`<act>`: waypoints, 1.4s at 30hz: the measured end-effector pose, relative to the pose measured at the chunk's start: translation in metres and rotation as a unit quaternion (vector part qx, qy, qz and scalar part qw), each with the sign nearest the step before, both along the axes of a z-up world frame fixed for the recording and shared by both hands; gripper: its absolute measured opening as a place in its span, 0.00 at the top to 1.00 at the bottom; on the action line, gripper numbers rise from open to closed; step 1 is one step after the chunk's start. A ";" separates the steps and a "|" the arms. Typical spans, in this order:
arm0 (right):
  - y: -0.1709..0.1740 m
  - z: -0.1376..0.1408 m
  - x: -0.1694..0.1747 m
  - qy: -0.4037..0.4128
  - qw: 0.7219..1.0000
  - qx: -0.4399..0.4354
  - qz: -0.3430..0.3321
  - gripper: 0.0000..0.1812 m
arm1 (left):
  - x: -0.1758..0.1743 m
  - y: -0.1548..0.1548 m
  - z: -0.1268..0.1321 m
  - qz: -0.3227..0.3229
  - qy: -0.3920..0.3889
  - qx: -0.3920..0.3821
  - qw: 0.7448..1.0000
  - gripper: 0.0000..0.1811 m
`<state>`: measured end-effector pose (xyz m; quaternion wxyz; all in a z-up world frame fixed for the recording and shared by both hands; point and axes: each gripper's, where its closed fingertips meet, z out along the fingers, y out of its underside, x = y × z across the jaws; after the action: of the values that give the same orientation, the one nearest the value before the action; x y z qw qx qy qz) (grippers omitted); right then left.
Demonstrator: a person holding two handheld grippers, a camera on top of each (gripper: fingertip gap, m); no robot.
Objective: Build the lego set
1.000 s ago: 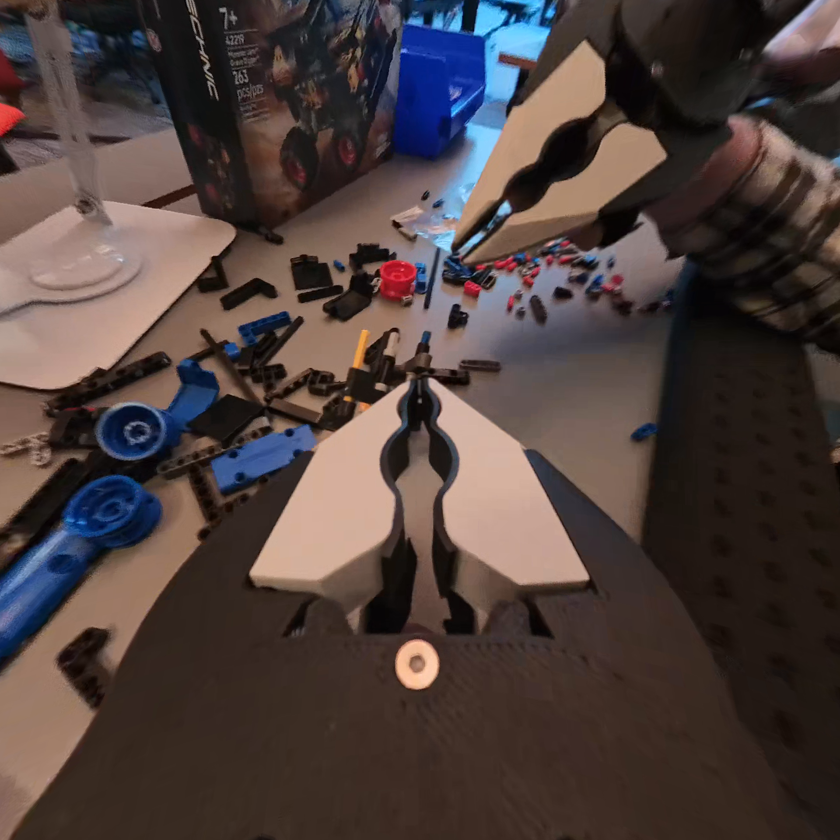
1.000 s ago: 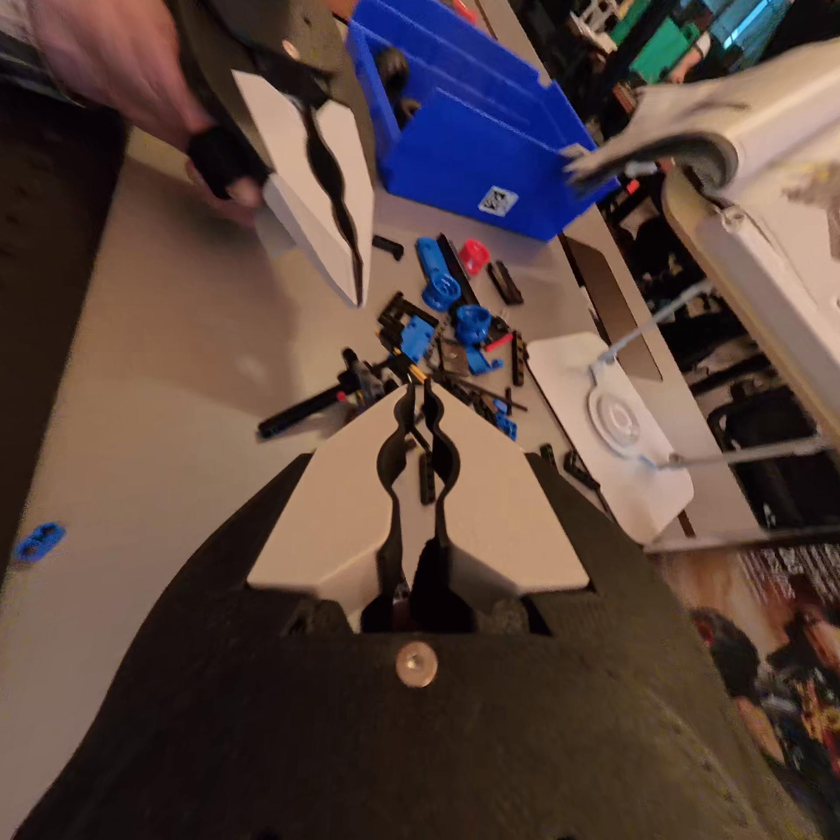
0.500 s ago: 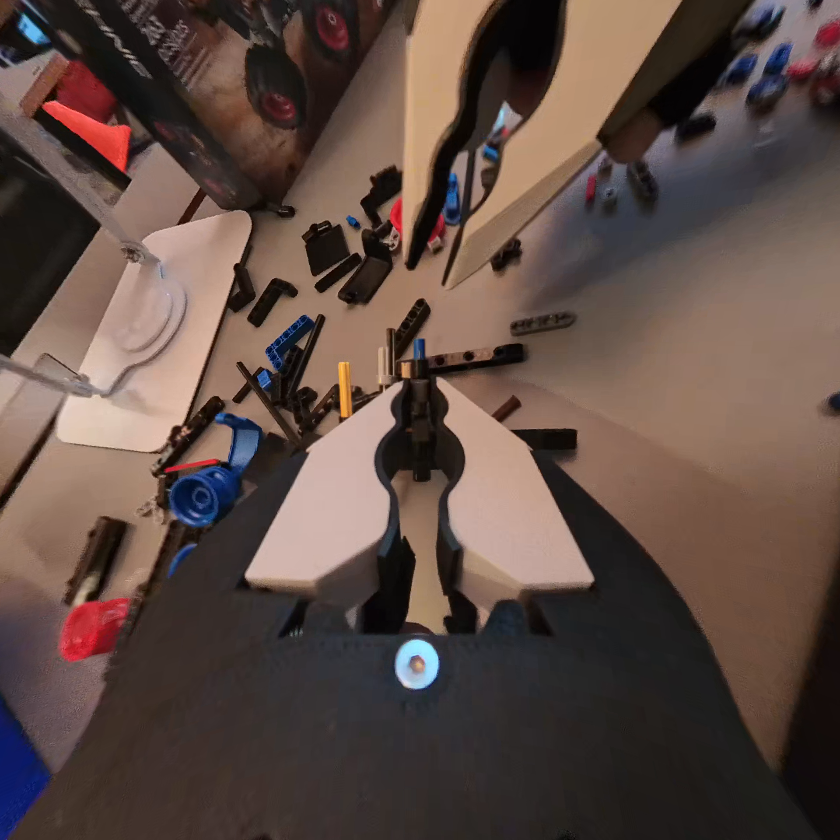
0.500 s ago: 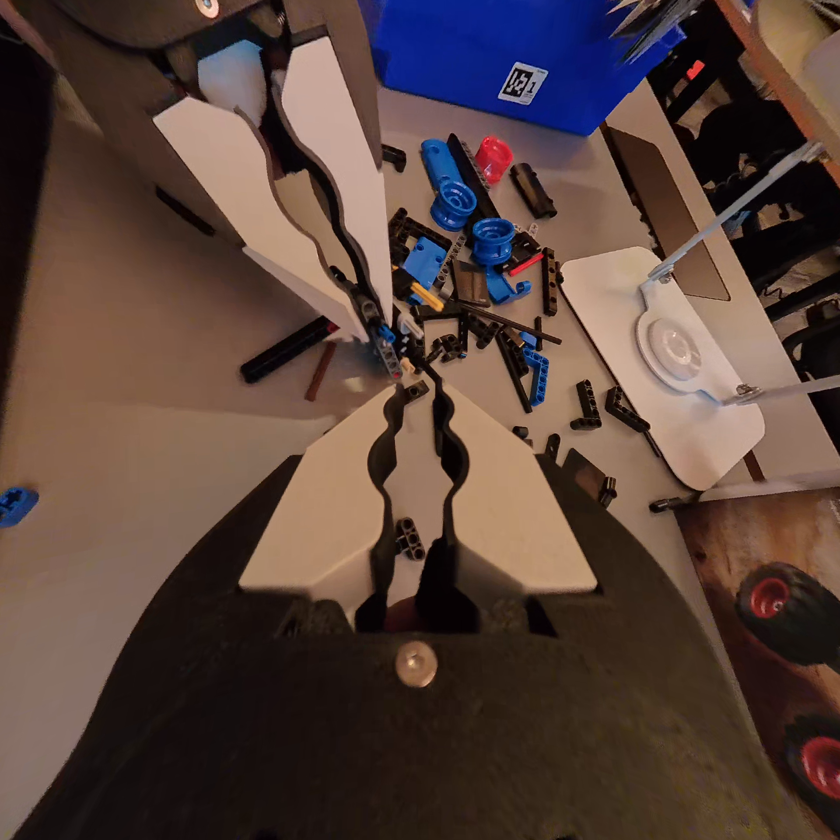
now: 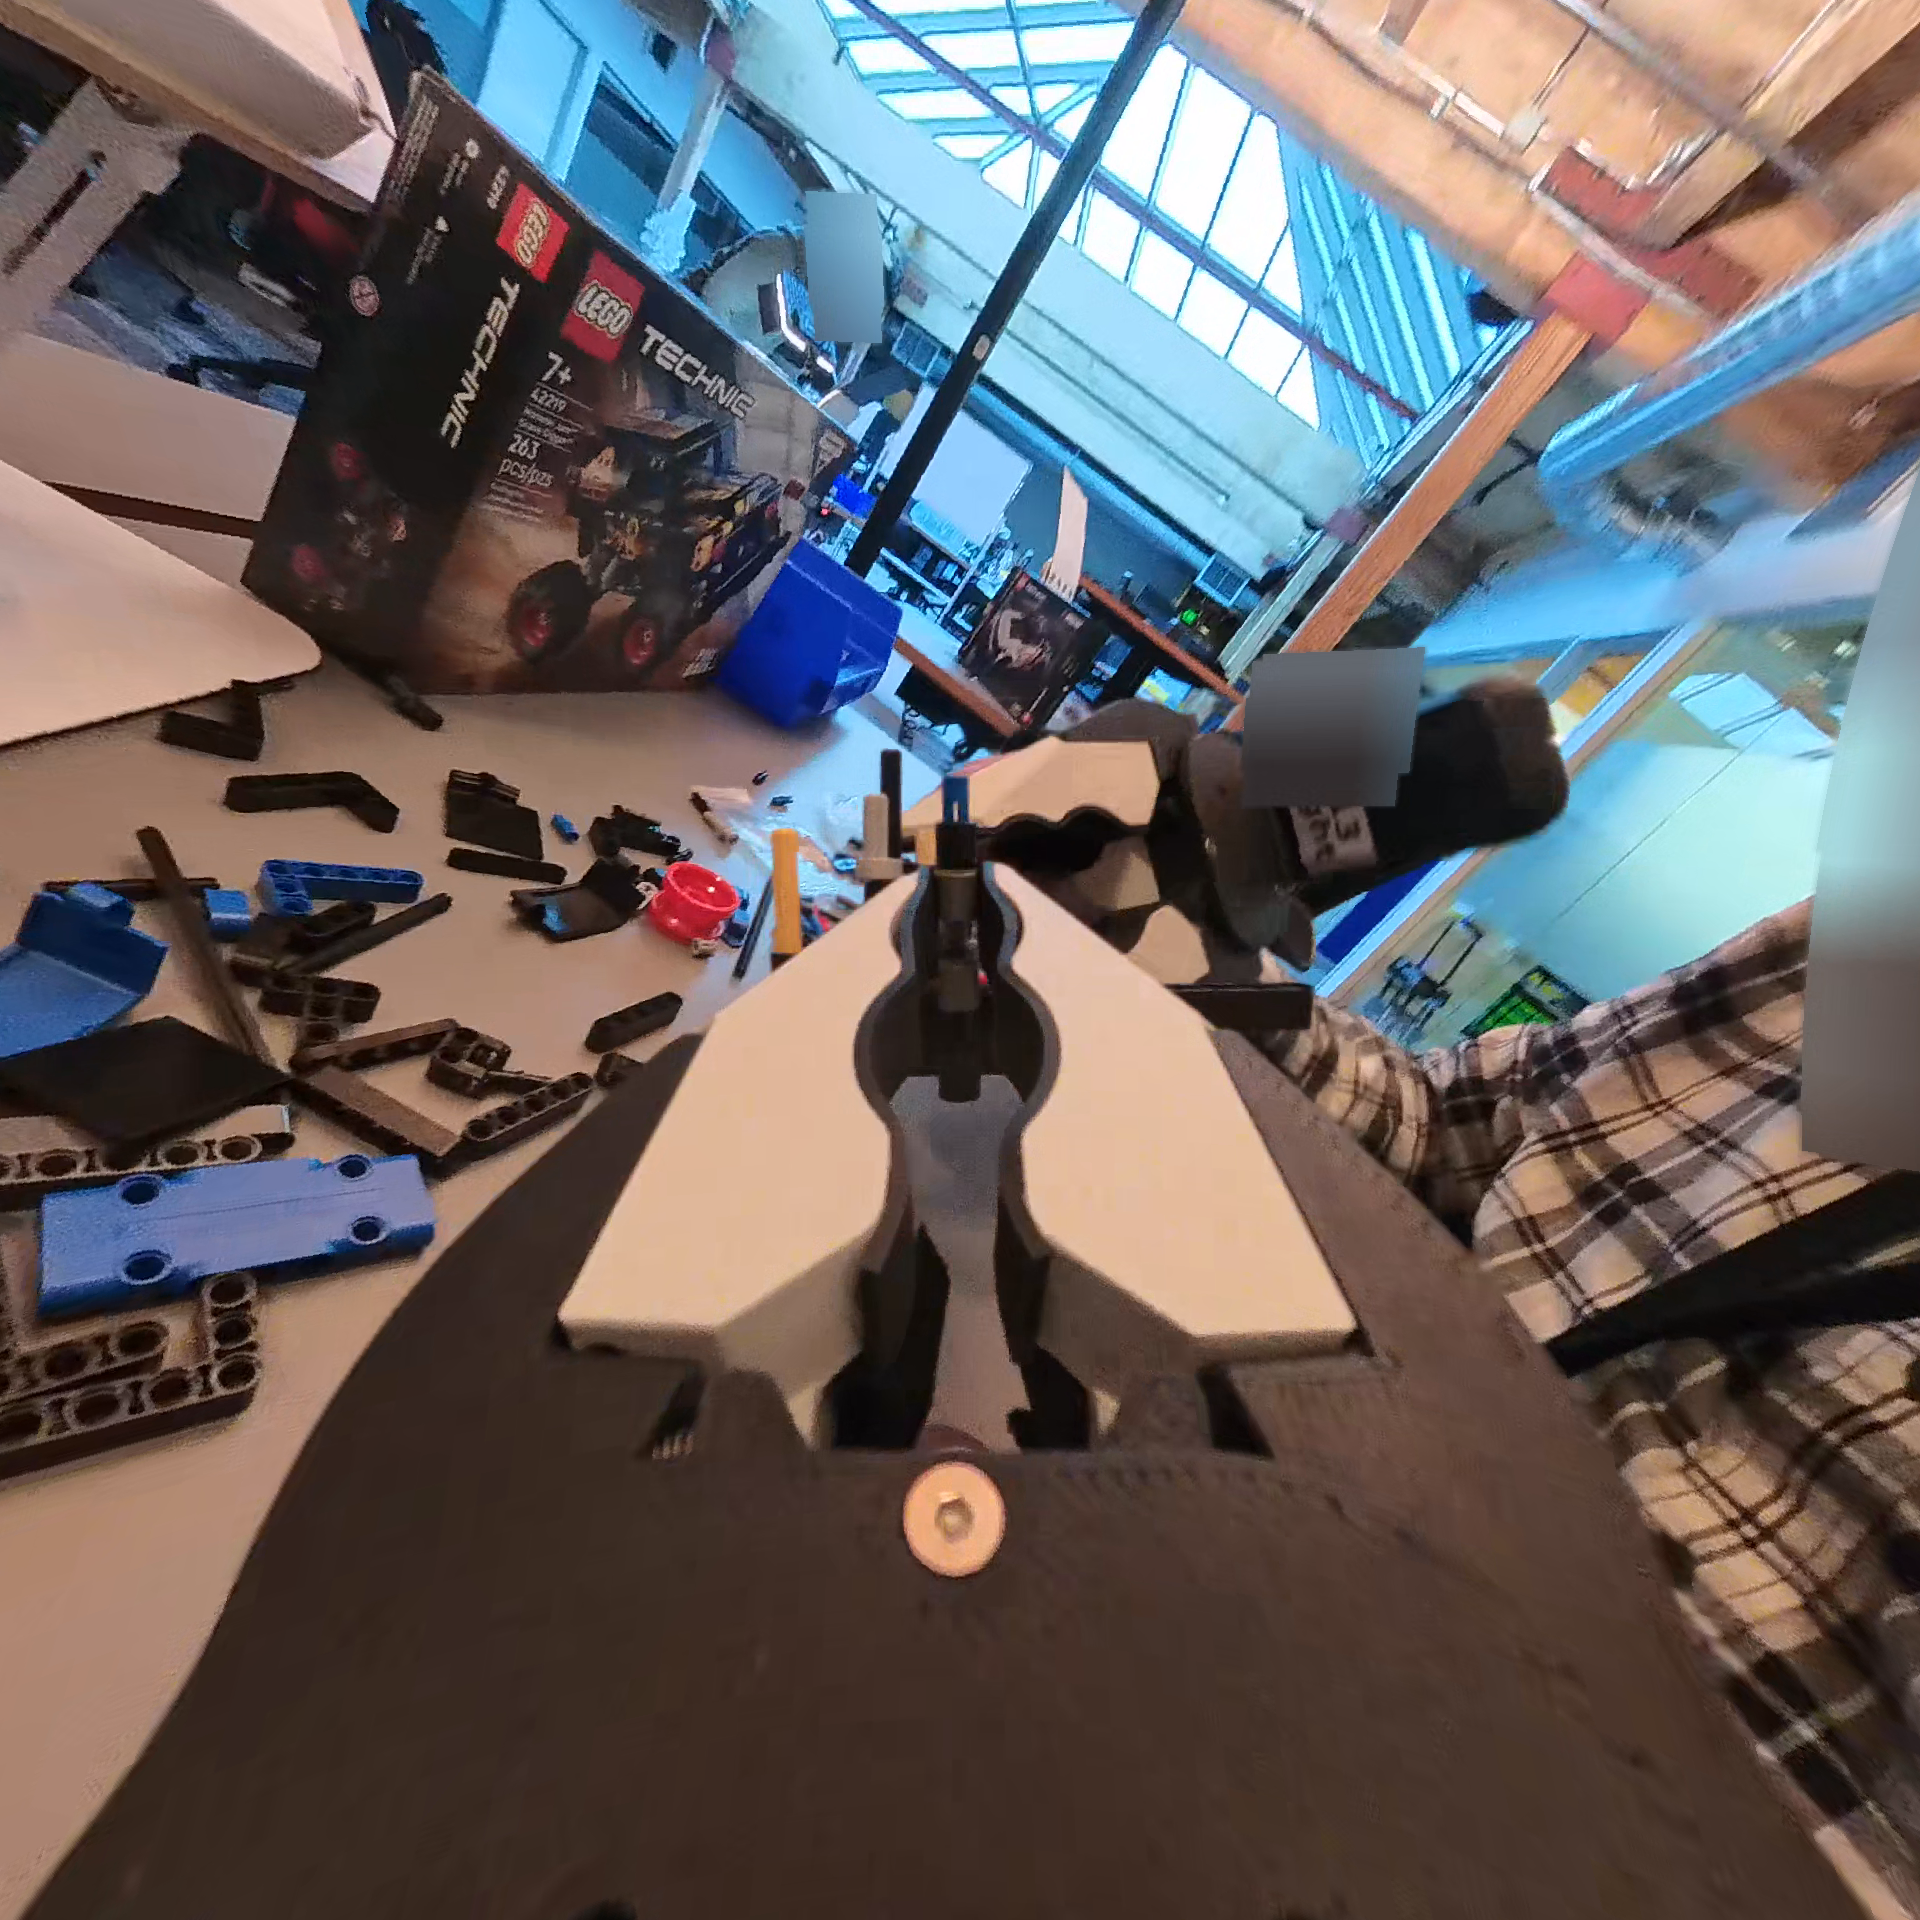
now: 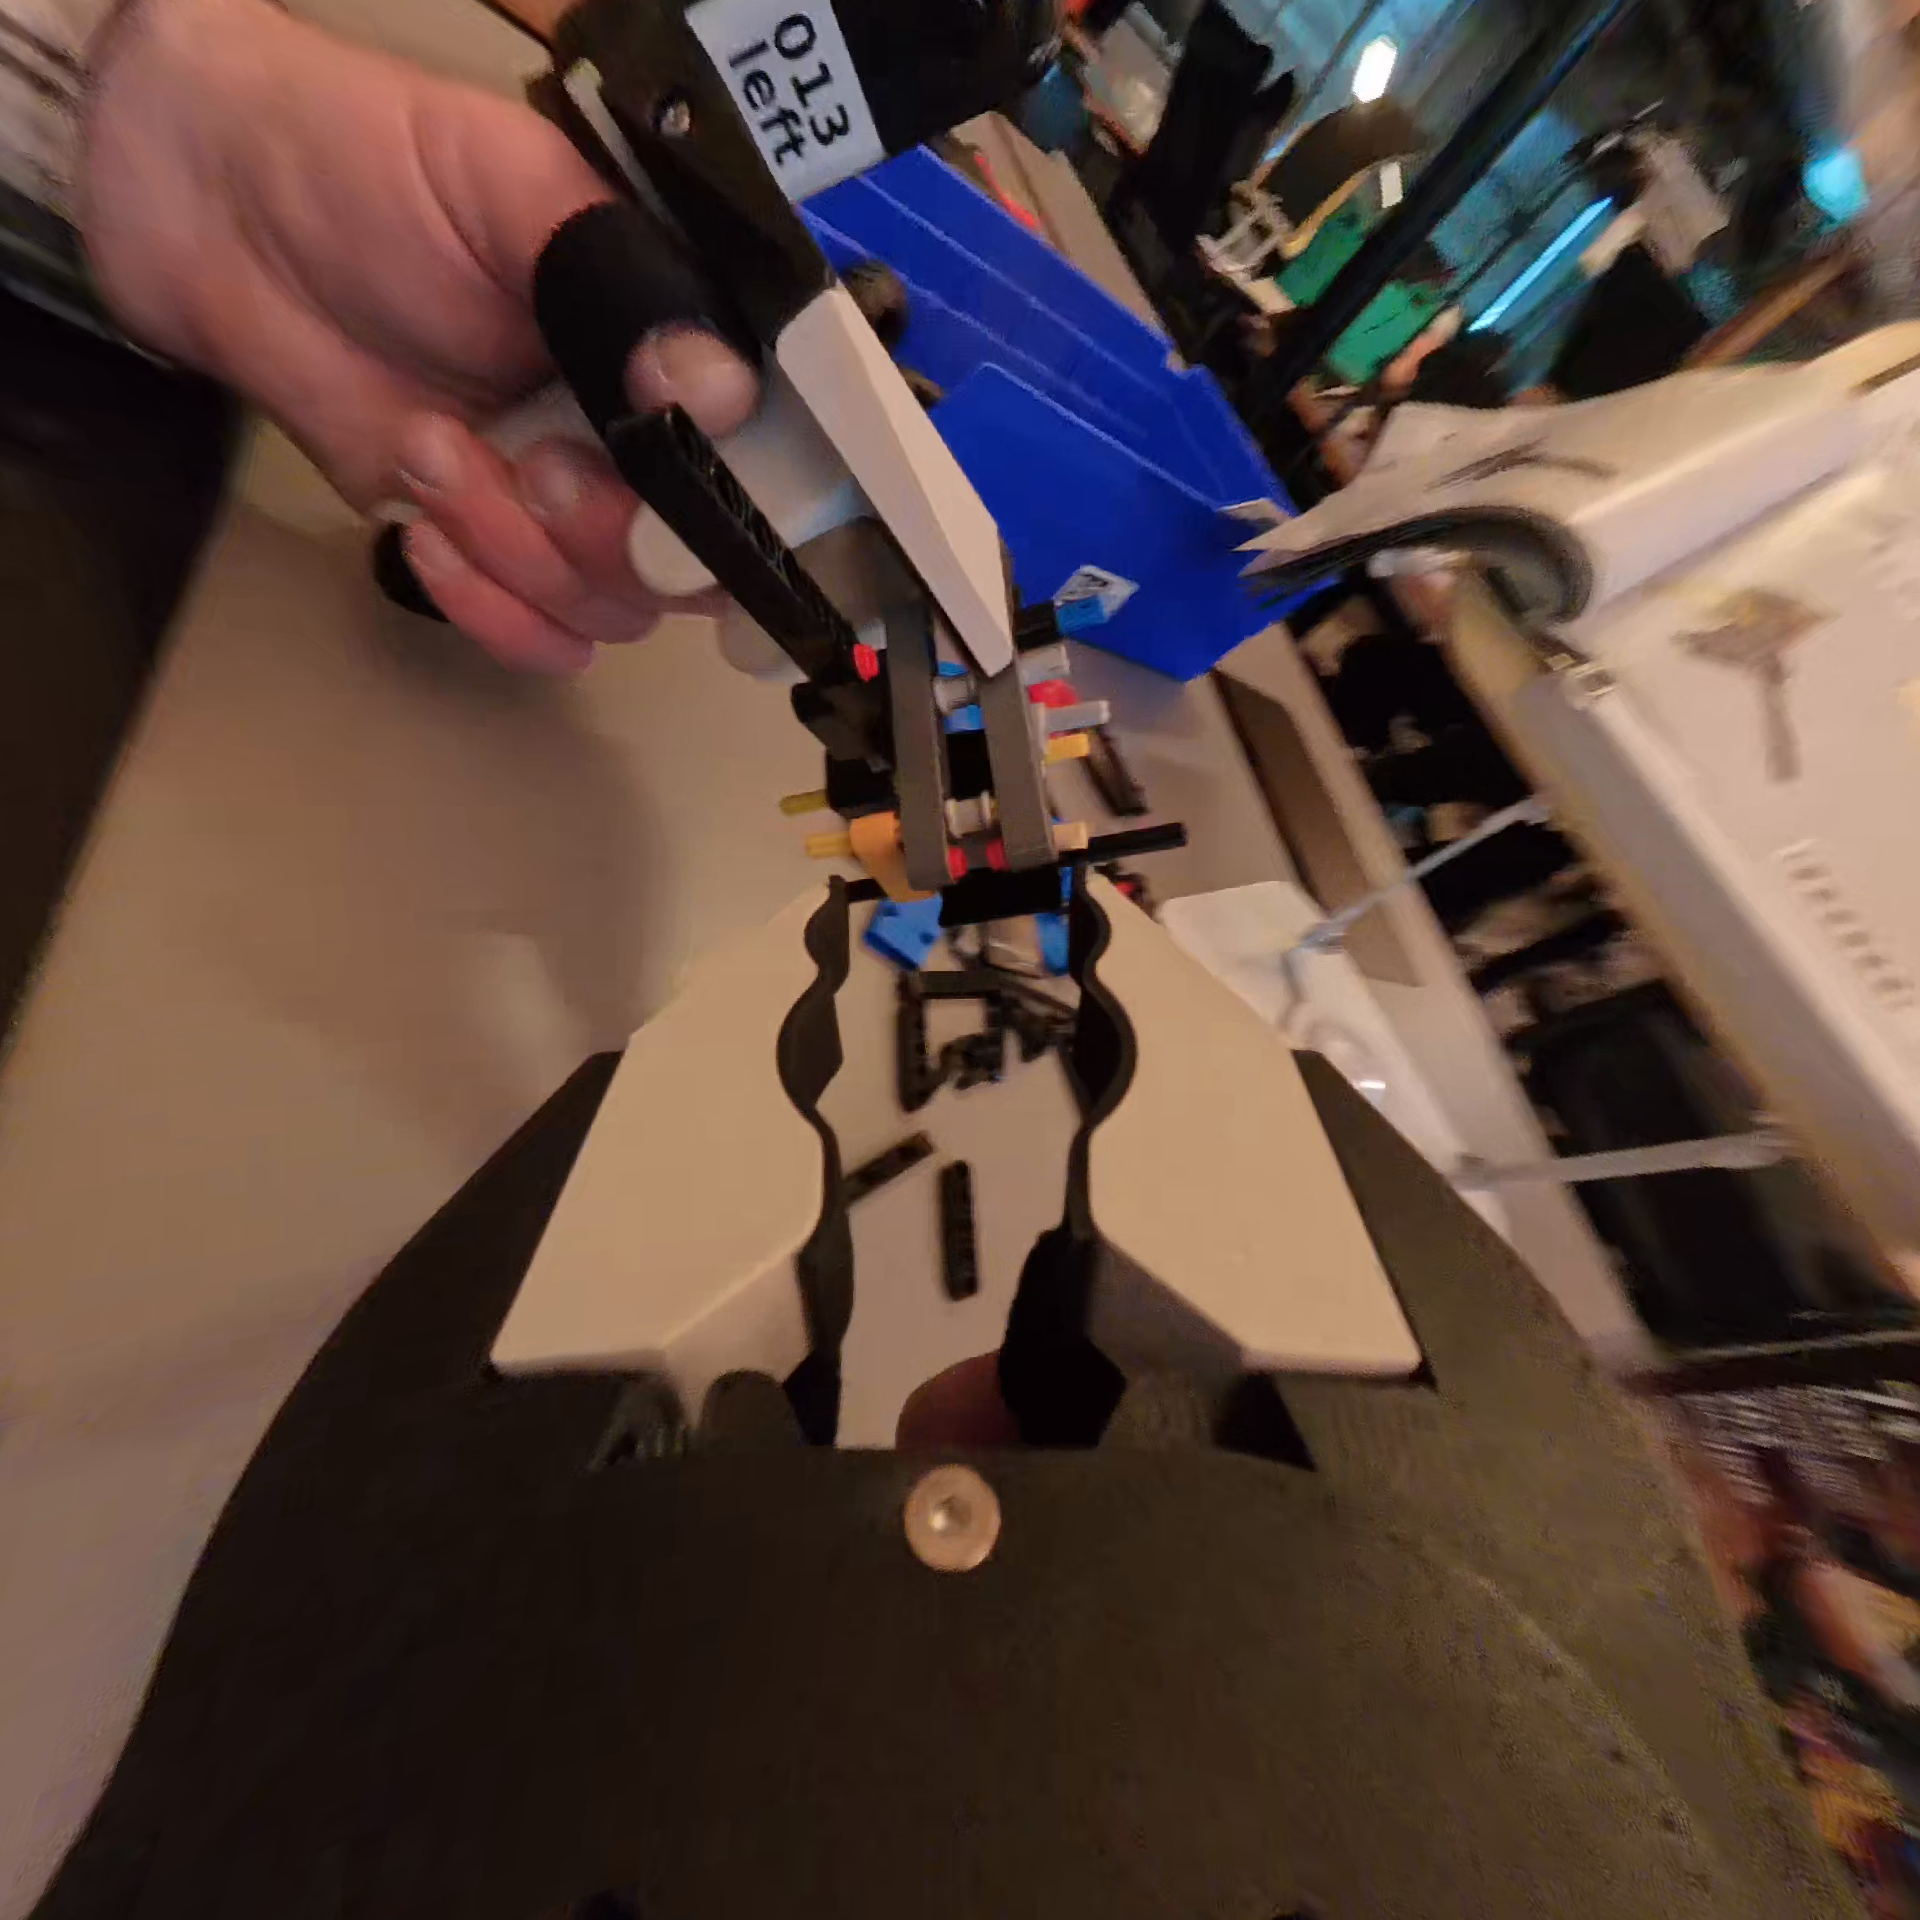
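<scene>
Grey table under a high skylit workshop ceiling carries scattered black and blue lego pieces, one red wheel hub, a long blue plate and the set's box standing at the back beside a blue bin; what the bin holds cannot be made out. Left gripper is clamped on a small lego assembly of grey beams, black axles and yellow, red and blue pins, held above the table. Right gripper faces it with jaws spread wide, tips just at the assembly's lowest black axle. A hand grips the left tool. One white stand base lies at far left.
</scene>
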<state>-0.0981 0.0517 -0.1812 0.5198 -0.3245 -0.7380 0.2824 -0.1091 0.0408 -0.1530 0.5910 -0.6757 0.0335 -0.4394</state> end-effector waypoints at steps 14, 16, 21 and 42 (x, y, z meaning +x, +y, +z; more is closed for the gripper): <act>0.003 0.006 -0.005 0.019 0.992 0.118 -0.049 0.83 | -0.007 0.000 0.004 0.022 -0.051 -0.005 0.998 0.98; 0.004 0.010 -0.004 0.029 0.991 0.122 -0.051 0.83 | -0.010 0.001 0.003 0.028 -0.052 -0.005 0.998 0.98; 0.000 0.012 -0.003 0.036 0.991 0.119 -0.040 0.83 | -0.009 0.002 -0.002 0.028 -0.049 -0.012 0.998 0.98; -0.001 0.008 -0.002 0.024 0.997 0.076 -0.020 0.89 | -0.017 0.003 0.001 0.041 -0.052 0.001 0.998 0.97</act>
<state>-0.1004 0.0509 -0.1727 0.5657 -0.2921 -0.7382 0.2229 -0.1259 0.0437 -0.1518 0.6101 -0.6523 -0.0246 -0.4490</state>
